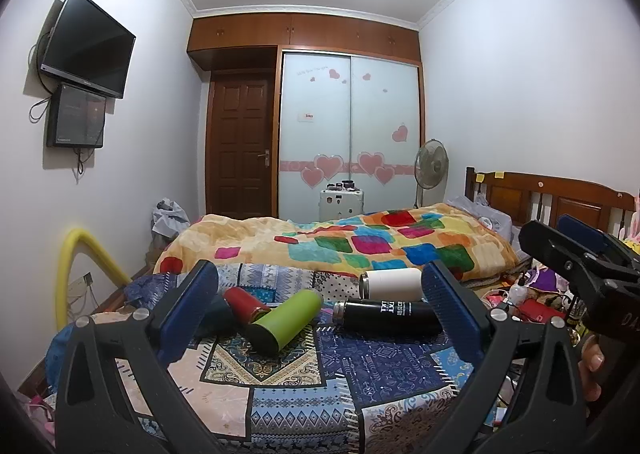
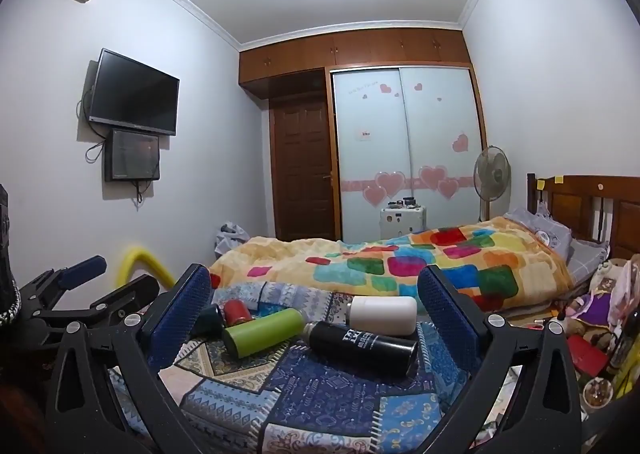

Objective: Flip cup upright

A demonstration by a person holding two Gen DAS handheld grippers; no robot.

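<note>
Several cups lie on their sides on a patterned quilt [image 1: 304,406]: a green cup [image 1: 286,320] [image 2: 262,332], a black cup with white lettering [image 1: 386,314] [image 2: 362,346], a white cup [image 1: 392,284] [image 2: 384,314], a red cup [image 1: 244,304] [image 2: 237,312] and a dark cup [image 2: 210,320] partly hidden behind a finger. My left gripper [image 1: 320,290] is open above the quilt, the cups between its fingers and beyond. My right gripper [image 2: 314,294] is open likewise, holding nothing. It also shows at the right edge of the left wrist view [image 1: 576,250].
A bed with a colourful blanket [image 1: 360,242] lies behind the quilt, with a wooden headboard [image 1: 560,197] to the right. Toys and clutter [image 2: 592,318] sit at the right. A yellow tube [image 1: 76,266] stands at the left wall. A fan [image 1: 430,165] and wardrobe [image 1: 352,133] are at the far end.
</note>
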